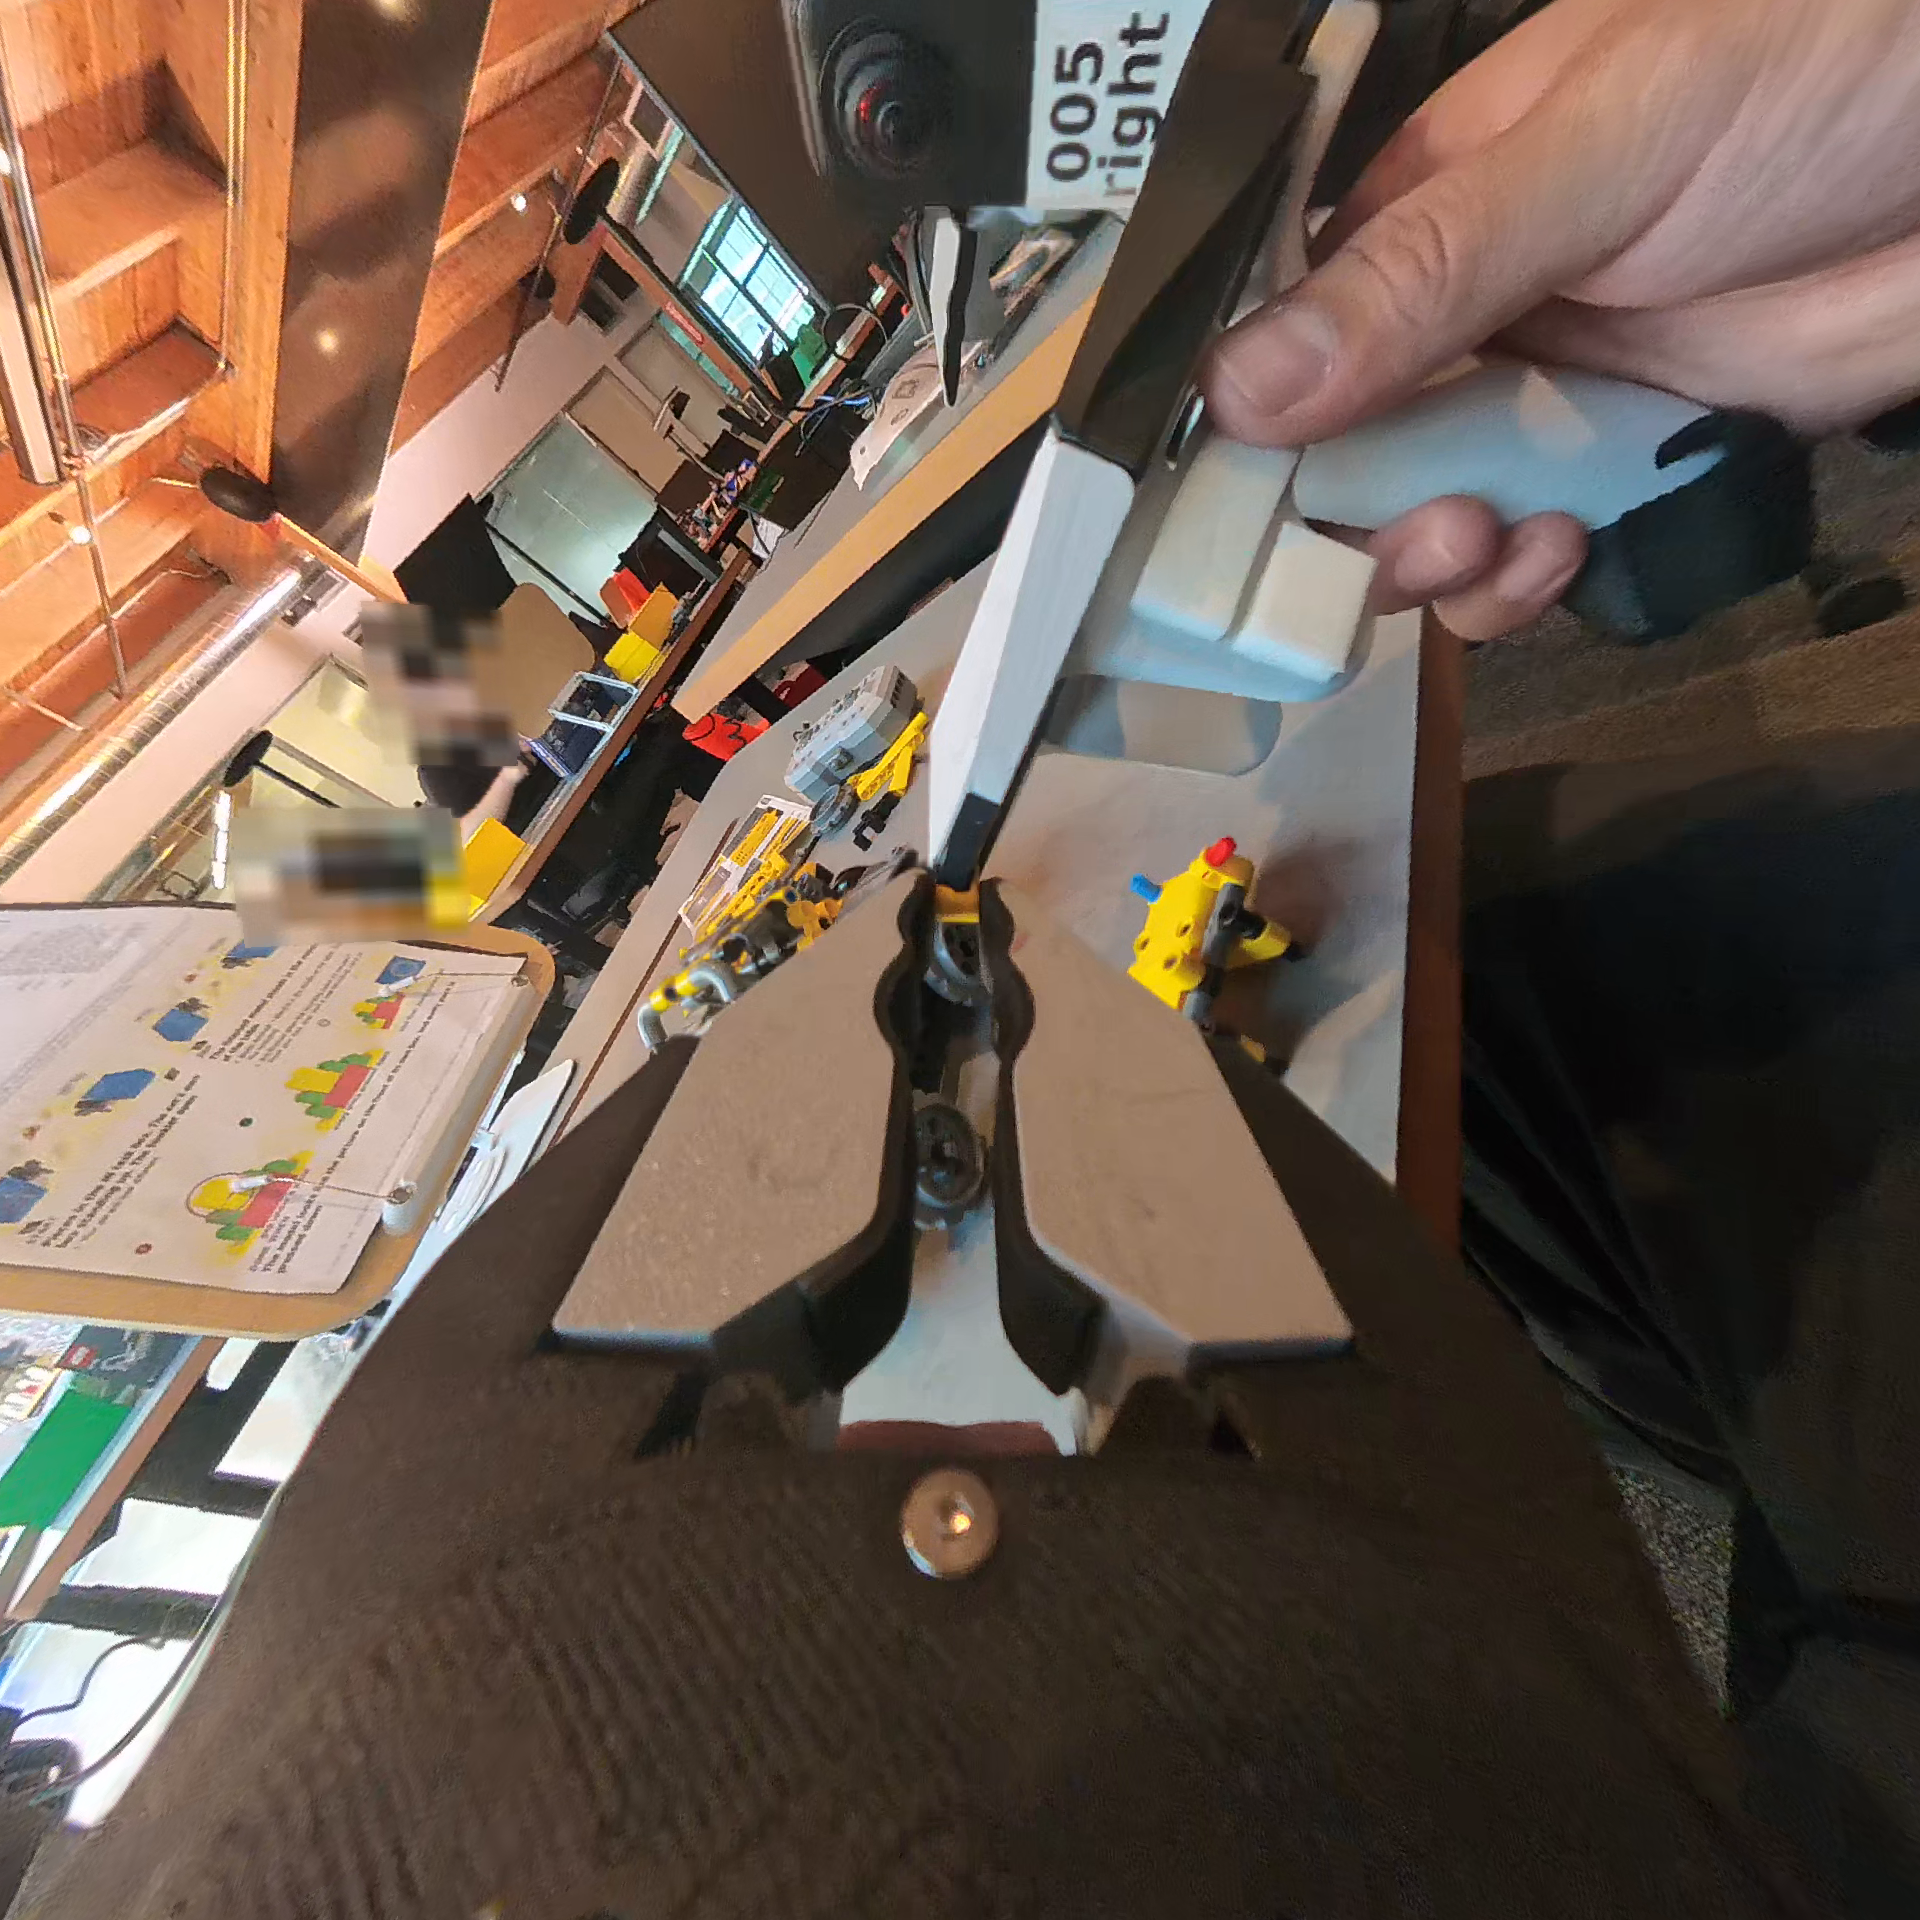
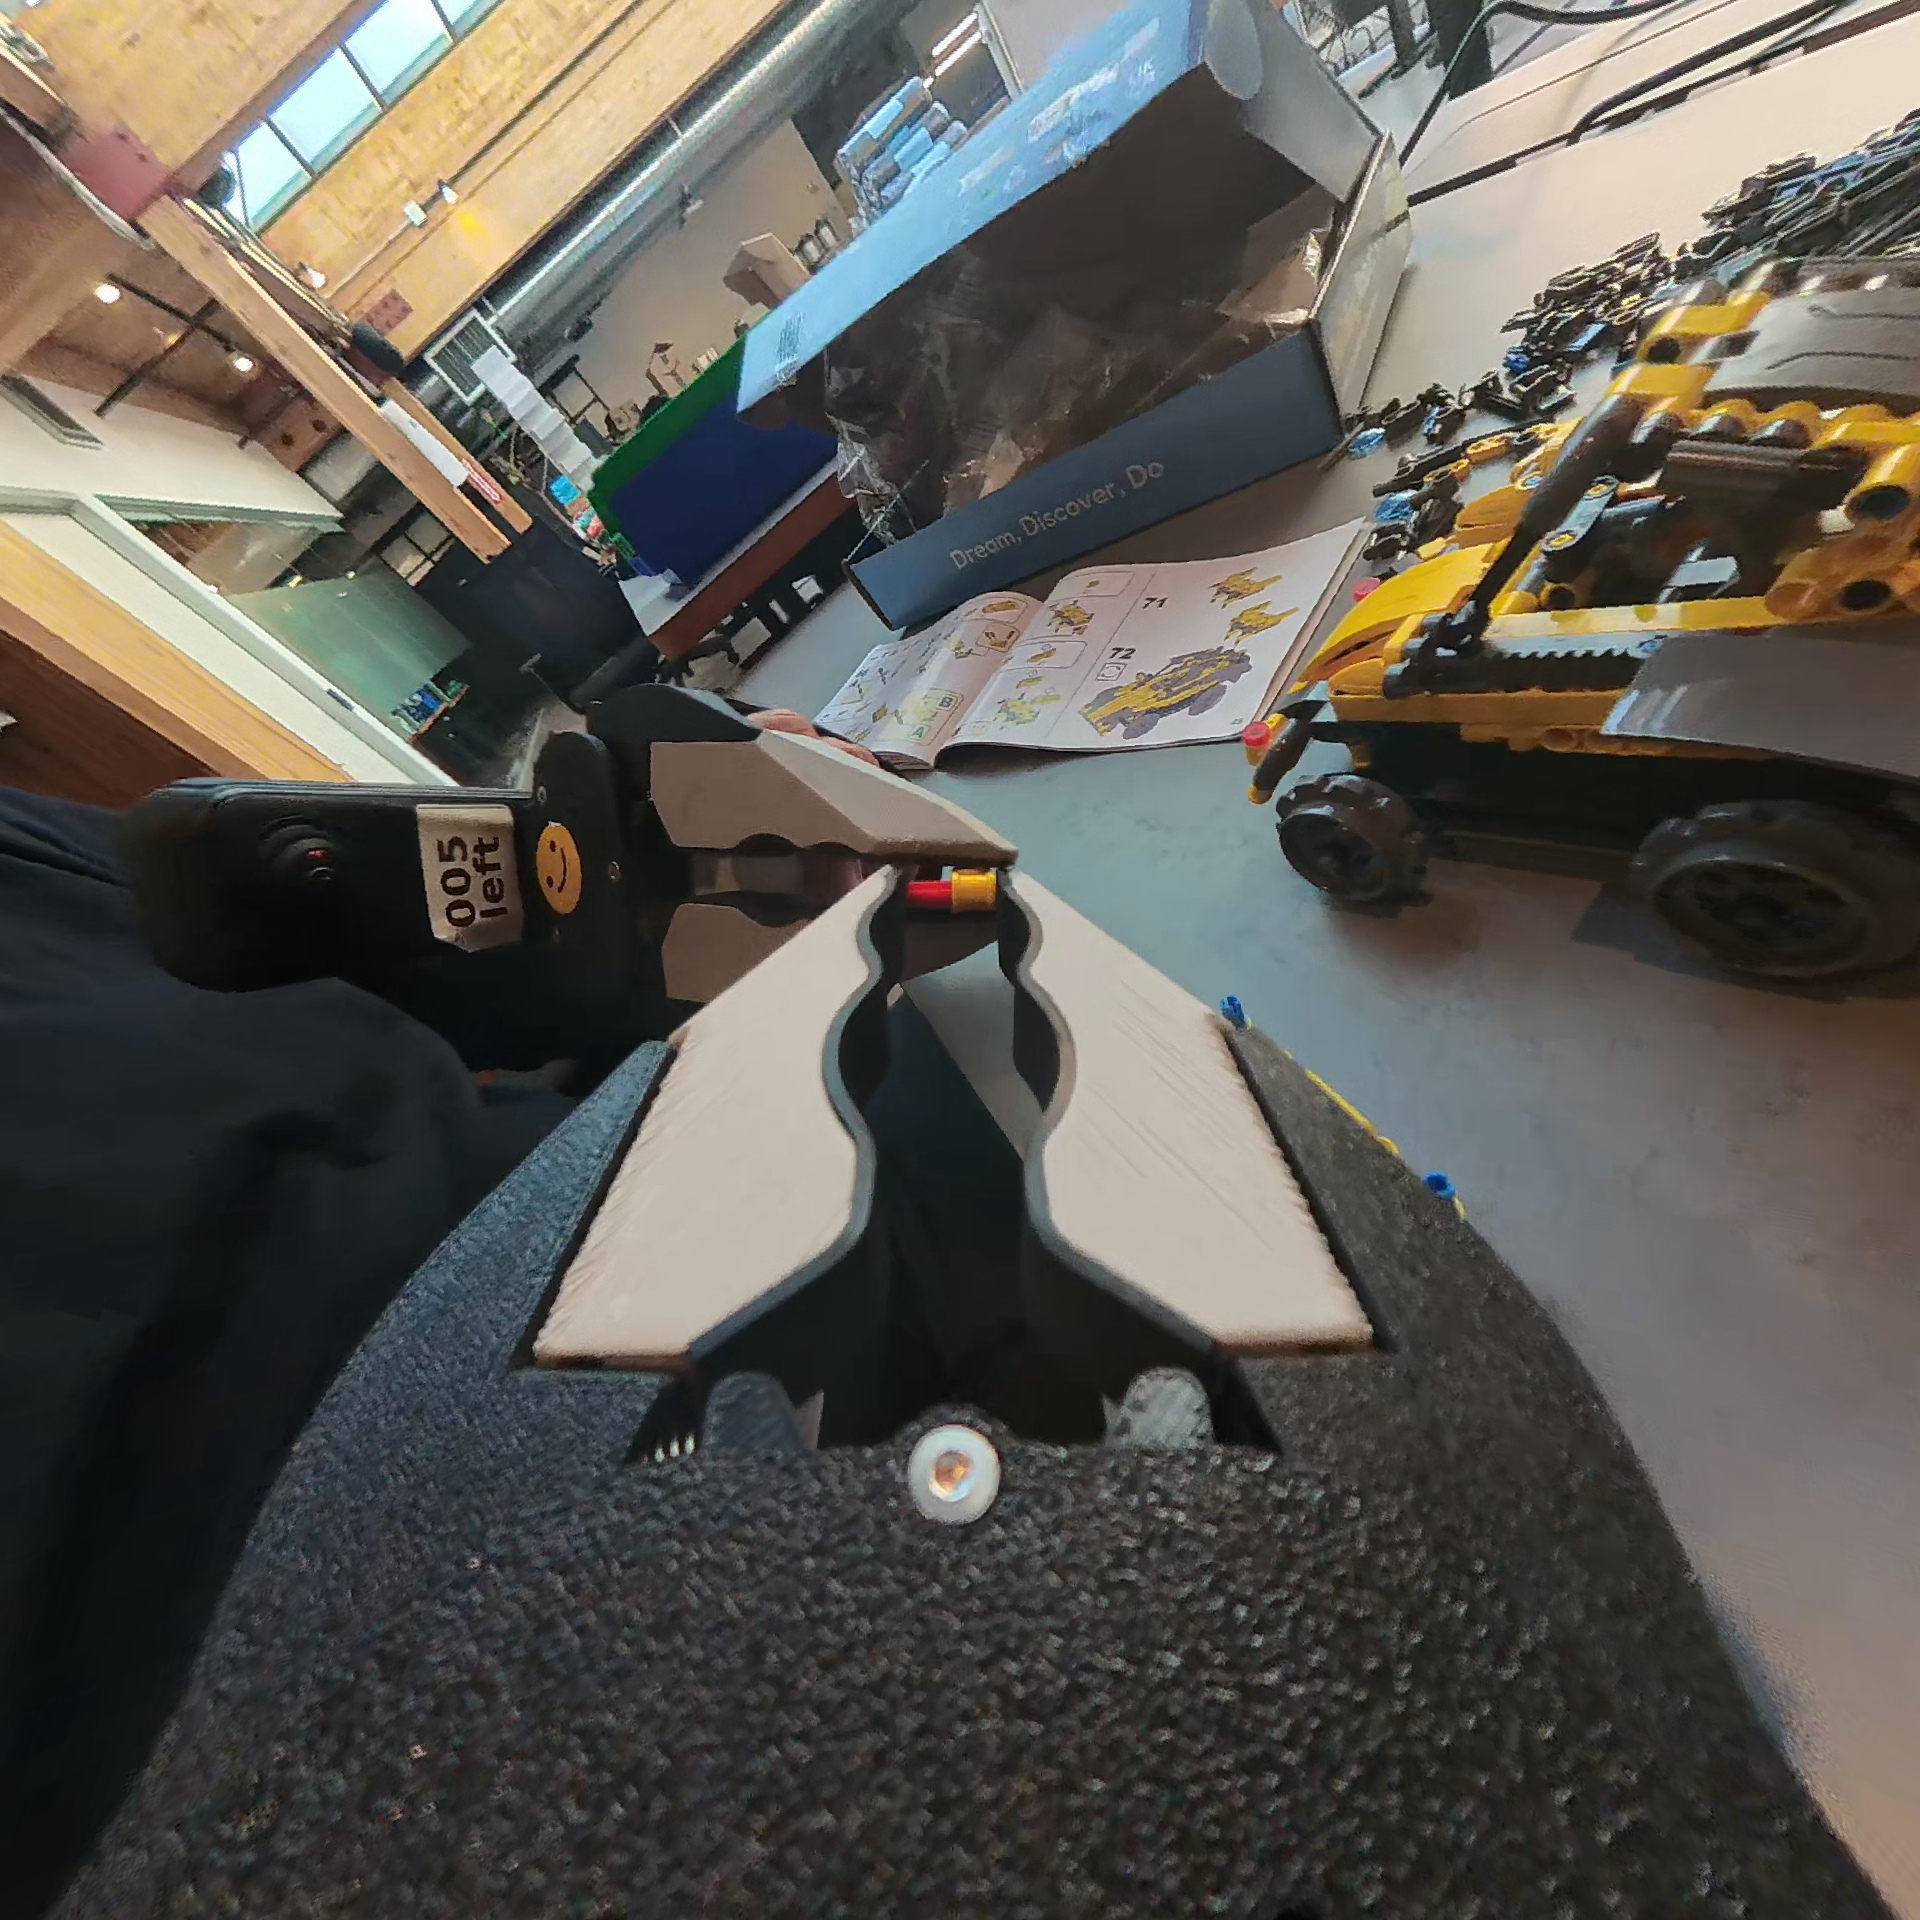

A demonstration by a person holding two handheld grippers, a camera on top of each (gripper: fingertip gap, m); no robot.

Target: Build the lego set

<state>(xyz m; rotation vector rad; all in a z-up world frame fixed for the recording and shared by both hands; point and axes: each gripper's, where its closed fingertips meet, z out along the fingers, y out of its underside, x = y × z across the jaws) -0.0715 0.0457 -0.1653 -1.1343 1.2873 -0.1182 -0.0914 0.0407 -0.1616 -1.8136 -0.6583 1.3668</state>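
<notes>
Between the tips of both grippers, one small brick assembly, held from two sides.

- Left gripper (image 1: 956, 904): jaws narrow, clamped on a gear assembly (image 1: 945, 1153). Its long axis runs down the slot between the fingers, from tips to palm. Grey gears counted: two, one near the tips and one deeper in the slot. There are black parts between them and a yellow part at the tip end.
- Right gripper (image 2: 948, 883): jaws narrow, closed, as far as can be seen, on a red-and-yellow pin (image 2: 971, 890). The pin lies crosswise between the tips, with its red end toward the left finger and its yellow end toward the right. A hand (image 1: 1558, 260) grips its handle.
- Relation: the two grippers meet tip to tip, roughly at right angles. The pin sits at the far end of the gear assembly. Both are equally near, each touching.

Beyond and beside the jaws, on the grey table (image 2: 1455, 1351):
- Yellow car model (image 2: 1558, 644), one, ahead and to the right of the right jaws, well apart. Two black wheels show.
- Yellow sub-assembly (image 1: 1205, 935), one, just right of the left tips, lying on the table.
- Instruction booklet (image 2: 1091, 665), one, open, ahead of the right jaws.
- Cardboard box (image 2: 1091, 364), one, open, beyond the booklet.
- Loose black pieces (image 2: 1714, 260), a heap too many to count, far right.
- Blue pins (image 2: 1231, 1006), two, beside the right finger.
- Clipboard (image 1: 260, 1091), one, left of the left jaws, bearing a printed sheet.
</notes>
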